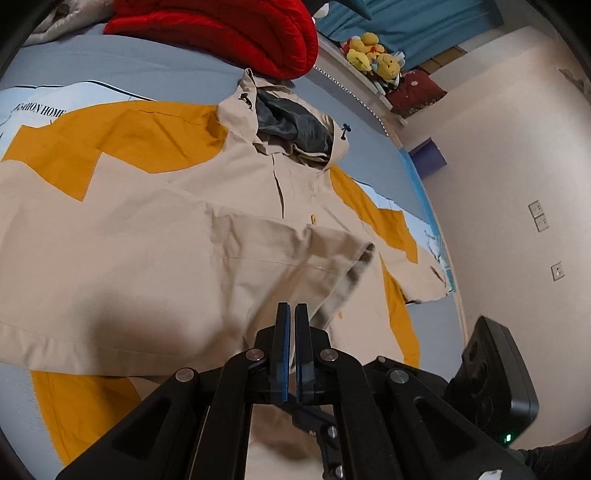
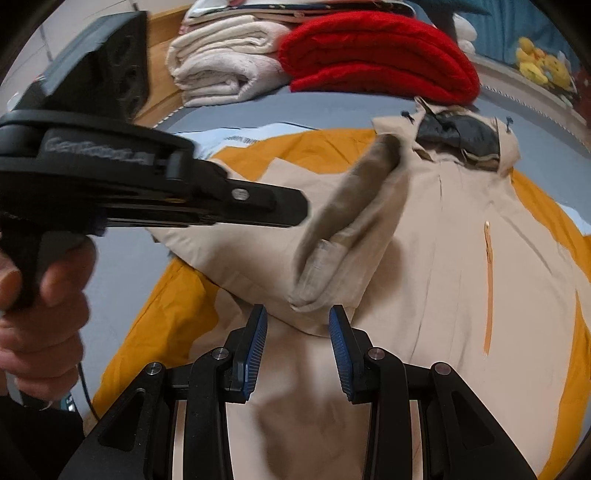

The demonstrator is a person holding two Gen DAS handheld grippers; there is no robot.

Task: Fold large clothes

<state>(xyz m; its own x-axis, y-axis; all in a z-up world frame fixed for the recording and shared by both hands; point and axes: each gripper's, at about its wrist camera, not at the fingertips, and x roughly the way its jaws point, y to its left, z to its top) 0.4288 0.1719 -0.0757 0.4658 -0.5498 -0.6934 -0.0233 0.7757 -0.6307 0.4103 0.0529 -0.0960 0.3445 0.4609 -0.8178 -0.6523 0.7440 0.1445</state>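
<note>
Item: beige-and-mustard hooded jacket [image 1: 155, 236], lying face-up on the blue-grey bed [image 1: 122, 70].

Progress: early. One sleeve [image 2: 343, 236] is being carried across the chest; body and other sleeve are still lying unfolded.

Left gripper [image 1: 292, 314]: jaws together, apparently pinching the sleeve.

Right gripper [image 2: 297, 325]: jaws standing apart, holding nothing.

Writing: "HOME" on the bedsheet print [image 1: 40, 110]; the lettering on the left gripper's body is too blurred to read.

Pink wall [image 1: 498, 155] with sockets [image 1: 538, 215], blue-grey bed [image 1: 155, 70], teal curtain [image 1: 424, 18], wooden headboard [image 2: 162, 55]
</note>
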